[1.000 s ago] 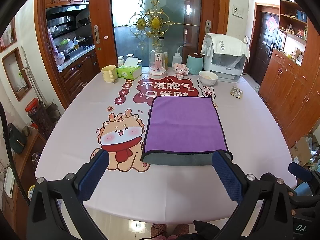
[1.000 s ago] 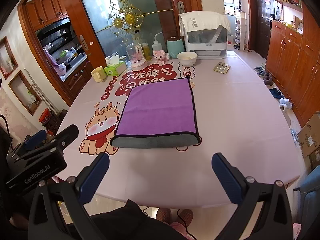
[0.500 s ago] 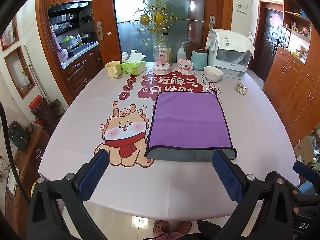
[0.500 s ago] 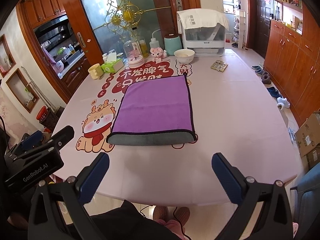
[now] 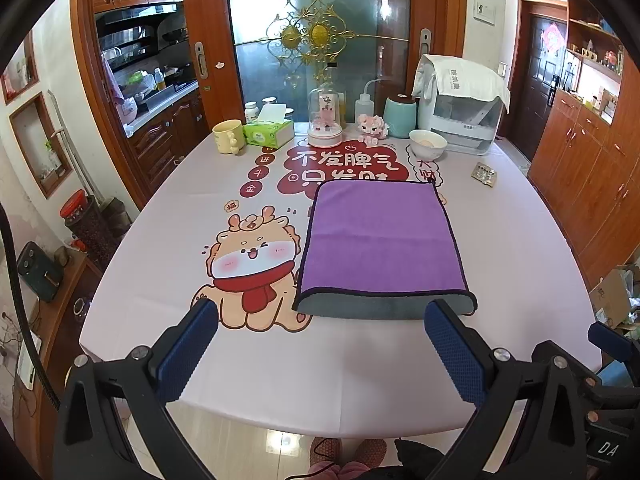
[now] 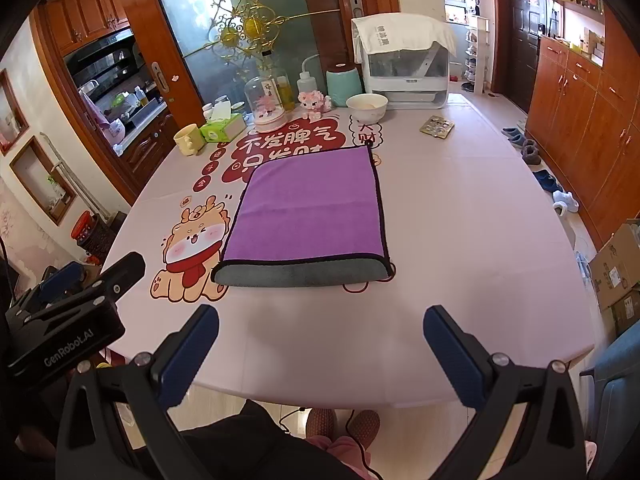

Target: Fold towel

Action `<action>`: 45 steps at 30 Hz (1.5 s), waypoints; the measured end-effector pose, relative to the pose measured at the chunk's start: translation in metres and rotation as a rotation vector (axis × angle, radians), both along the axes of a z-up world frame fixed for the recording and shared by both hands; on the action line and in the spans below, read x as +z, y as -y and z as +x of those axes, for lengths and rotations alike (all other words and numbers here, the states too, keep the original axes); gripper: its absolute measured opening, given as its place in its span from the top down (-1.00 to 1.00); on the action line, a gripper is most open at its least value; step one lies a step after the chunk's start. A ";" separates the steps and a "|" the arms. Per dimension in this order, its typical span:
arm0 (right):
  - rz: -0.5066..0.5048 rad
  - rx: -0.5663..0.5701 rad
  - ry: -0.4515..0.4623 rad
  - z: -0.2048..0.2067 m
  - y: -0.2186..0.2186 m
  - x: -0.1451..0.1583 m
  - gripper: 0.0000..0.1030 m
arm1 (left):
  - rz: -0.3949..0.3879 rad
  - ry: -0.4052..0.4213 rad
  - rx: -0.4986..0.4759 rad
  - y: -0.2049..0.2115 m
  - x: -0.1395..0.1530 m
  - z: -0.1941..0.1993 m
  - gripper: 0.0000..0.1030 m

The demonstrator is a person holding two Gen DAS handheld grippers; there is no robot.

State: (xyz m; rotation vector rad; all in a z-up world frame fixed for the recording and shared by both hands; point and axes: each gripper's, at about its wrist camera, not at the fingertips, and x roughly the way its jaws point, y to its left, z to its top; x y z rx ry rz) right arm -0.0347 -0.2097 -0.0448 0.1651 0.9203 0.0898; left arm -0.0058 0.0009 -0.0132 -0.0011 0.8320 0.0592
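Both grippers, left (image 5: 320,322) and right (image 6: 320,330), are hovering with fingers spread wide, holding nothing, near the folded towel (image 5: 380,240) lying on the surface (image 5: 520,240).

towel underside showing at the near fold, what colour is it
Grey, under the purple top of the folded microfibre towel, edged in dark piping. Clearest in the right wrist view.

Table (image 5: 520,280) w/ printed pink cloth: purple towel (image 5: 380,236) mid; mug (image 5: 228,136), tissue box (image 5: 268,133), bowl (image 5: 427,144) at far edge.
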 end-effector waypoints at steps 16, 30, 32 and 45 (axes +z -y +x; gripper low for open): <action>0.017 -0.048 0.008 0.002 -0.009 0.002 -0.99 | -0.013 -0.022 -0.060 -0.020 0.002 0.005 -0.99; 0.004 -0.145 0.029 0.001 -0.022 0.000 -0.98 | -0.044 -0.039 -0.137 -0.046 0.003 0.024 -0.99; 0.000 -0.144 0.032 0.001 -0.023 -0.002 -0.98 | -0.044 -0.050 -0.137 -0.049 0.000 0.028 -0.99; -0.008 -0.100 0.007 0.021 -0.011 -0.032 -0.86 | -0.009 -0.125 -0.122 -0.057 -0.032 0.057 -0.99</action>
